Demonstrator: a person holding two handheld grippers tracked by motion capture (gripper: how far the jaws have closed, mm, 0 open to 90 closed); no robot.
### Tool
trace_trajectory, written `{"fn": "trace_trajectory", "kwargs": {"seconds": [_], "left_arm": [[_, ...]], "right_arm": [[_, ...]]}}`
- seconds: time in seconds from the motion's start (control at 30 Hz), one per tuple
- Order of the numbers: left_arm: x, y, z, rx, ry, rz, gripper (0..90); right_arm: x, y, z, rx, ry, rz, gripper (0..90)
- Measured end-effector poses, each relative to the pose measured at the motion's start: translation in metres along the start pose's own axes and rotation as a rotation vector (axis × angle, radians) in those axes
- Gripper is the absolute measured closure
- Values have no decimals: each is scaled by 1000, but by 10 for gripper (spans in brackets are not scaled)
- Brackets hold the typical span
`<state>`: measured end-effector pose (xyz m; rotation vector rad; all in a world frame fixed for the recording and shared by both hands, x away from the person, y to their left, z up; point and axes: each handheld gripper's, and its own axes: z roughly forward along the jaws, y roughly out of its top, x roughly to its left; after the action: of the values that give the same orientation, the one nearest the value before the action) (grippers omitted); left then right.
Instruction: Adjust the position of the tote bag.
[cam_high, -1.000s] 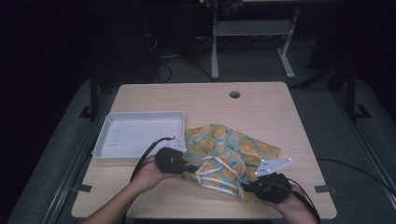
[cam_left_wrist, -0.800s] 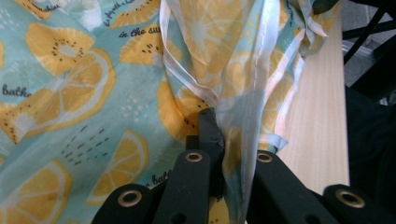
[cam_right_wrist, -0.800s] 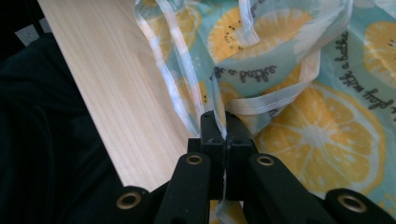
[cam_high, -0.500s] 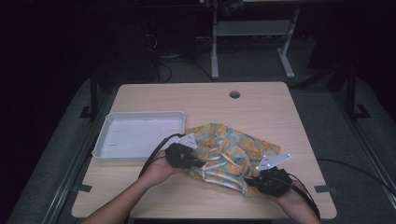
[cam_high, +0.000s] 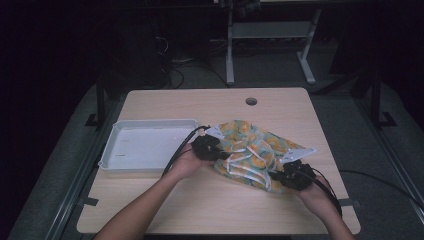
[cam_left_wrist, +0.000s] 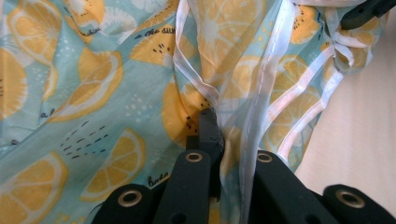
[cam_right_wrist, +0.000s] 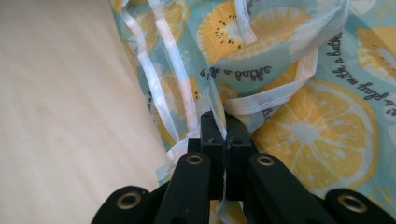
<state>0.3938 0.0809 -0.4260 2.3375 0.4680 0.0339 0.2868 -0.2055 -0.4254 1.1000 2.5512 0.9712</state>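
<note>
- Cloth (cam_high: 252, 150): thin, part see-through fabric, pale teal with yellow-orange citrus slices and short black script, white ribbon-like hems and straps. Lies crumpled on the table right of centre, toward the near edge, just right of the tray. In the left gripper view (cam_left_wrist: 93, 93) it spreads across most of the frame; in the right gripper view (cam_right_wrist: 303, 107) it covers the upper right, with folded sheer layers over the print.
- Left gripper (cam_high: 214, 152): black, held in the person's left hand (cam_high: 187, 162) at the cloth's left edge. In its own view (cam_left_wrist: 219, 140) the jaws are closed, with a sheer fold and a white hem caught between the pads.
- Right gripper (cam_high: 280, 176): black, grey three-cornered plate on top, held in the person's right hand (cam_high: 312, 192) at the cloth's near right corner. In its own view (cam_right_wrist: 225, 135) the jaws are pressed together on a white-hemmed edge of the cloth.
- Tray (cam_high: 107, 155): shallow, white, rectangular; on the left half of the table, well apart from the right gripper, its right end near the left gripper.
- Table (cam_high: 200, 105): light wood top with a round cable hole (cam_high: 251, 101) near the far edge.
- Cables (cam_high: 177, 150): black, trailing from each gripper toward the near edge.
</note>
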Motion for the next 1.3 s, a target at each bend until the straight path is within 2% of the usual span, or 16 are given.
{"fn": "trace_trajectory", "kwargs": {"seconds": [0.17,0.23,0.3,0.37,0.53,0.67,0.8,0.9,1.0,1.3], "left_arm": [[12,10,6,-4,29,0,892],[12,11,4,-26,25,-16,891],[10,12,0,-40,14,-12,890],[8,13,-5,-49,7,-1,890],[-2,13,-23,-99,-23,-4,888],[-10,9,-40,-128,-46,14,888],[-20,2,-52,-131,-68,32,887],[-26,-6,-57,-123,-85,45,886],[-34,-14,-59,-111,-101,41,886],[-45,-41,-47,-24,-133,40,884]], "right_arm": [[-18,7,5,-13,-42,7,893],[-22,8,2,-39,-47,25,893],[-21,8,0,-50,-46,15,893],[-19,8,-6,-69,-44,16,893],[-13,7,-19,-116,-38,5,892],[-1,5,-30,-148,-28,-21,891],[11,2,-39,-164,-18,-47,890],[20,-3,-41,-153,1,-63,890],[28,-10,-39,-127,21,-74,889],[41,-30,-25,-31,81,-74,888]]}}
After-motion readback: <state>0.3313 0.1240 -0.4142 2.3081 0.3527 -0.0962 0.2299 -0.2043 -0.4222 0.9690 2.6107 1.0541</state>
